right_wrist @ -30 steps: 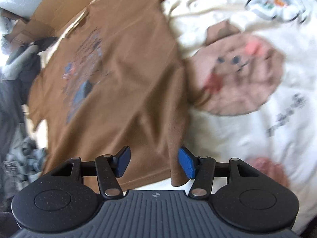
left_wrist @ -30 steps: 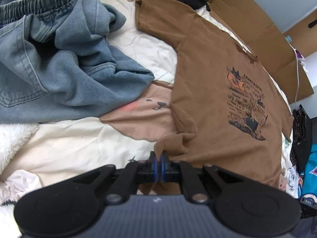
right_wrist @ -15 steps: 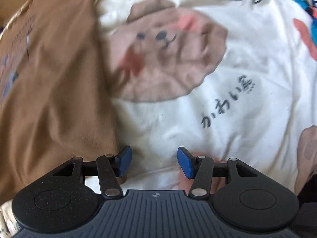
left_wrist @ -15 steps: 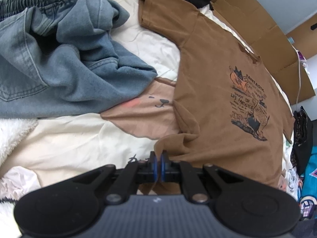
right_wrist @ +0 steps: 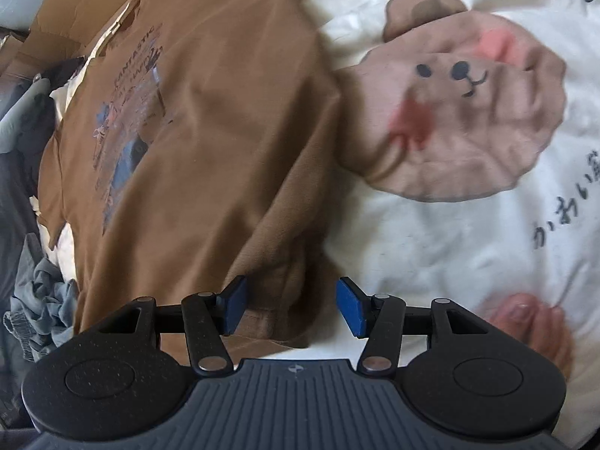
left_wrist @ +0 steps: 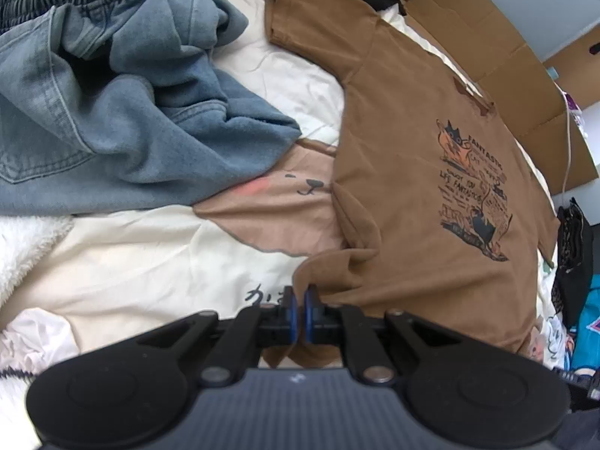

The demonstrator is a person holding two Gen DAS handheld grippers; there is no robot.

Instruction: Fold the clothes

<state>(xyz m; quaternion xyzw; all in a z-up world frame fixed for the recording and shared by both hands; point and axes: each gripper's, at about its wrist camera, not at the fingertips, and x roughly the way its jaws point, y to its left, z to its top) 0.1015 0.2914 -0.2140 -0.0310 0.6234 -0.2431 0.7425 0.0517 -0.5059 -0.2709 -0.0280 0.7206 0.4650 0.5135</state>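
Observation:
A brown T-shirt [left_wrist: 420, 187] with a dark cat print lies spread face up on a cream bedsheet [left_wrist: 142, 273]. My left gripper [left_wrist: 299, 305] is shut on a bunched corner of the shirt's hem, which is pulled up off the sheet. In the right wrist view the same brown T-shirt [right_wrist: 210, 142] fills the left half. My right gripper [right_wrist: 292, 305] stands open just above the shirt's near corner; brown cloth lies between the blue pads [right_wrist: 234, 309], which do not press on it.
Blue denim garments [left_wrist: 105, 97] are heaped at the left of the shirt. Flattened cardboard [left_wrist: 502, 48] borders the bed's far side, with dark clothing [left_wrist: 573, 258] at the right. A grey garment [right_wrist: 41, 300] lies past the shirt. A person's toes [right_wrist: 532, 322] rest on the sheet.
The right gripper swung away over the bear print on the sheet, then came back down over the shirt's near corner. The left gripper kept its hold and its place.

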